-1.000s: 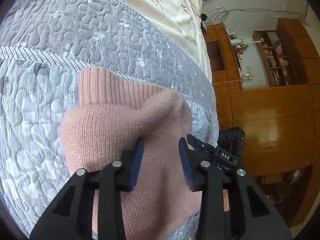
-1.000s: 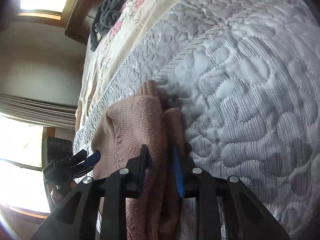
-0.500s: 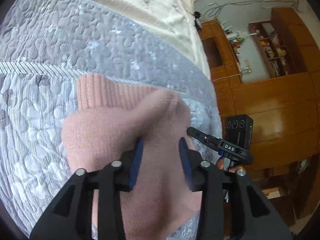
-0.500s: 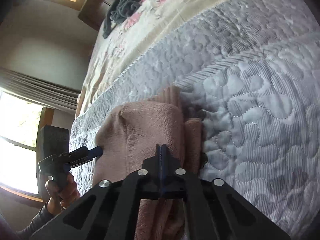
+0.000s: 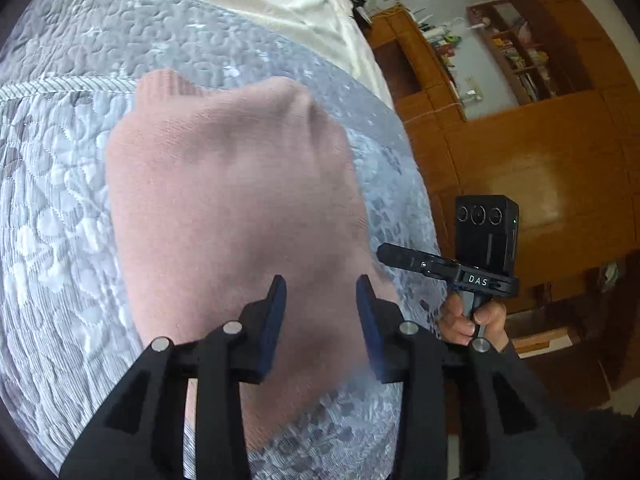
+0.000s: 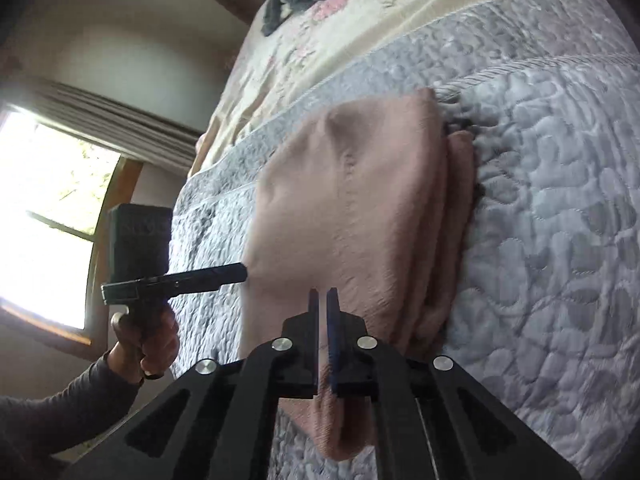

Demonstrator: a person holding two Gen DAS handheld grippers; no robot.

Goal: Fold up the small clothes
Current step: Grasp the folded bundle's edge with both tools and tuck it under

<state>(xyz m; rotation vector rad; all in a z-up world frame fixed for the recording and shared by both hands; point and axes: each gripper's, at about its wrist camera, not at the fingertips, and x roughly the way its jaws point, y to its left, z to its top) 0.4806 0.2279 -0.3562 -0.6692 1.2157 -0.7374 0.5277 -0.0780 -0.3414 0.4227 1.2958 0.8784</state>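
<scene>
the sweater (image 6: pixel 352 208) lies folded in layers on the grey quilt (image 6: pixel 560 220), near the bed edge. left gripper (image 5: pixel 320 304): jaws apart, hovering over the near end, holding nothing. right gripper (image 6: pixel 323 304): jaws together, apparently nothing between them. judged step: release and tidy. press the top layer flat and align the stacked edges; avoid dragging them. long axis runs away from both cameras; ribbed hem (image 5: pixel 168 84) at the far end.
</scene>
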